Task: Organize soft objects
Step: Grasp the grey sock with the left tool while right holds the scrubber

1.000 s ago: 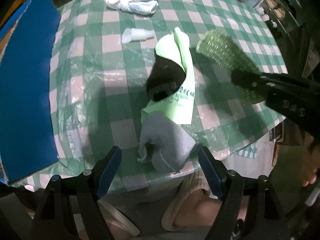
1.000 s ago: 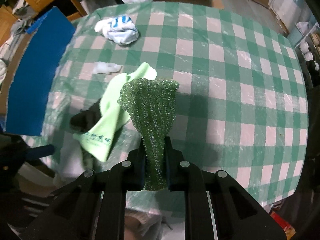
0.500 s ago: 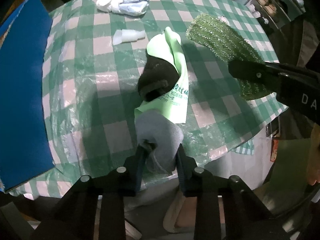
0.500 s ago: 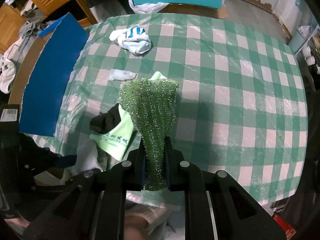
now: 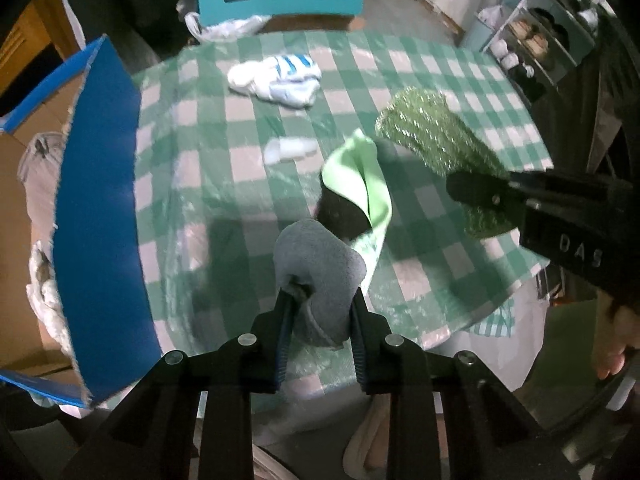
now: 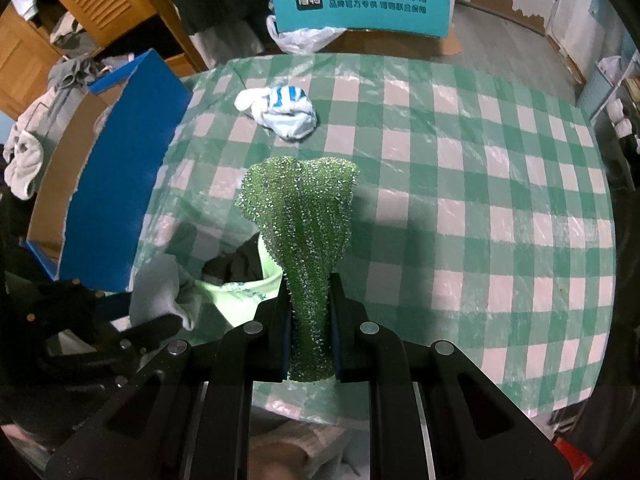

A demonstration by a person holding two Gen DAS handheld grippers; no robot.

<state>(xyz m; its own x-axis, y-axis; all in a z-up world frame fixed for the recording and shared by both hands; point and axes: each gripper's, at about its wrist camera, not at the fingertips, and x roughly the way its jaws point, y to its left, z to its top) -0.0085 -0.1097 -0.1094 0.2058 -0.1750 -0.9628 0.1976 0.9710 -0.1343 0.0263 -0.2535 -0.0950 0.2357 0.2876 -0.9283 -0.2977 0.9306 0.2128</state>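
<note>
We've got the grey sock (image 5: pixel 318 264) pinched betw. the jaws of the left gripper (image 5: pixel 320 304); they've just been closing and now clamp the sock's lower end, the rest bulging up ahead of the tips. Right gripper (image 6: pixel 310 312) has its jaws squeezed on the glittery green cloth (image 6: pixel 300 216), which fans out fwd past the tips and hangs clear of the tabletop.

Just ahead of the left jaws, behind the grey sock, we see a light green cloth (image 5: pixel 360 184) w/ a black item (image 5: pixel 342 212) tucked against it, both lying on the green-check tablecloth (image 6: pixel 480 200). Farther ahead of both jaws sits a white-and-blue sock bundle (image 6: pixel 280 110); a small white piece (image 5: pixel 290 150) lies betw. that bundle and the light green cloth.

Off to the left of both jaws stands a blue-sided cardboard box (image 5: pixel 100 216) at the table edge. Well beyond the table's far side, a teal box w/ printed text (image 6: pixel 360 4).
</note>
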